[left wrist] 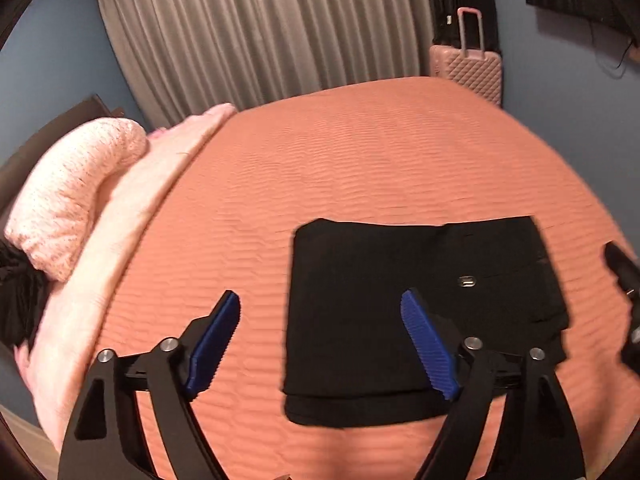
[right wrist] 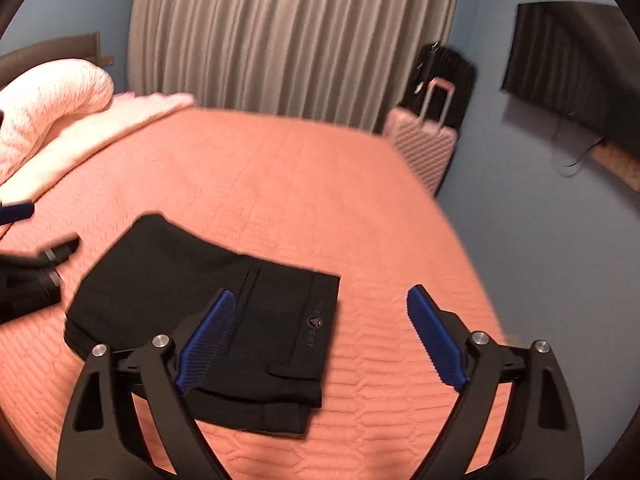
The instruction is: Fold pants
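Note:
The black pants lie folded into a compact rectangle on the orange bedspread. They also show in the right wrist view, with a small logo near the waistband. My left gripper is open and empty, held above the pants' left edge. My right gripper is open and empty, held above the pants' right edge. The right gripper's body shows at the right edge of the left wrist view. The left gripper's body shows at the left edge of the right wrist view.
A pink pillow and a pale folded blanket lie along the bed's left side. A pink suitcase and a black suitcase stand beyond the far corner. Grey curtains hang behind. A dark screen hangs on the right wall.

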A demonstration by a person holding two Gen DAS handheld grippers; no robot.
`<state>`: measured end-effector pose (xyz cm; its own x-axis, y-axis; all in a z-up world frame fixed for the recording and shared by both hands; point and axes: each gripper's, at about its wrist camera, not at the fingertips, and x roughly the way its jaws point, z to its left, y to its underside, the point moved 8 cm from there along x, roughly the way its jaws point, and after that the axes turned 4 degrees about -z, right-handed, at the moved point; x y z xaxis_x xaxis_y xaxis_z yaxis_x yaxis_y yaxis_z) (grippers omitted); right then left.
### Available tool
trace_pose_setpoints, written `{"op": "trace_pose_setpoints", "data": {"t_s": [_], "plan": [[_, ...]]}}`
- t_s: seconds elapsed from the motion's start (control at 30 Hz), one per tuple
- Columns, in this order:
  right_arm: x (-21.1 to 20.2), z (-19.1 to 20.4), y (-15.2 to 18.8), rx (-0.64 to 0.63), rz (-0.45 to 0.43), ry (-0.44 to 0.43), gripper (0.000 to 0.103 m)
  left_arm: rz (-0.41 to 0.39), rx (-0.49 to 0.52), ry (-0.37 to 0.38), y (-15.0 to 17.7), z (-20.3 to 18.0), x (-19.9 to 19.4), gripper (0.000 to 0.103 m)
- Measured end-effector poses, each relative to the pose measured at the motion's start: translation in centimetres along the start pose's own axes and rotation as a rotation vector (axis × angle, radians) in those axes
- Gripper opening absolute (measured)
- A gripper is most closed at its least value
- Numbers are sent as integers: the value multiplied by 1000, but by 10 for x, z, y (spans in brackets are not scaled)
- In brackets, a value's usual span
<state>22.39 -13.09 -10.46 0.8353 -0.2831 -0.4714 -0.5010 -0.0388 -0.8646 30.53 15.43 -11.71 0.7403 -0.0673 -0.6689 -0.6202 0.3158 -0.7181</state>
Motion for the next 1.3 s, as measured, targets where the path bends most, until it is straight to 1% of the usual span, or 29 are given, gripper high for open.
{"op": "trace_pose_setpoints", "data": {"t_s": [0.1,0.2,0.27,0.37,0.43,0.57,0.7,1.0,1.13,1.3], "plan": [[-31,-10,0,70,-17,13,89,14,-71,43,6,-11,-22,82],[-52,-3,4,86,-16,27,92,28,-132,72,6,-27,-35,82],[-62,2,7,88,-13,26,92,38,-130,58,9,-29,-39,82],[-73,1,18,102,2,32,92,55,-110,40,23,-32,-49,82],[-75,1,23,115,17,28,92,74,-105,37,35,-34,-56,82],[-78,1,27,129,31,20,92,104,-96,41,53,-37,-54,82],[-77,1,27,125,31,13,92,116,-109,52,61,-37,-53,82],[-75,6,25,114,29,0,92,109,-106,63,58,-39,-56,82],[-75,7,24,110,25,1,92,102,-99,45,56,-40,-58,82],[-74,7,24,111,26,4,92,95,-93,53,53,-43,-61,82]]}}
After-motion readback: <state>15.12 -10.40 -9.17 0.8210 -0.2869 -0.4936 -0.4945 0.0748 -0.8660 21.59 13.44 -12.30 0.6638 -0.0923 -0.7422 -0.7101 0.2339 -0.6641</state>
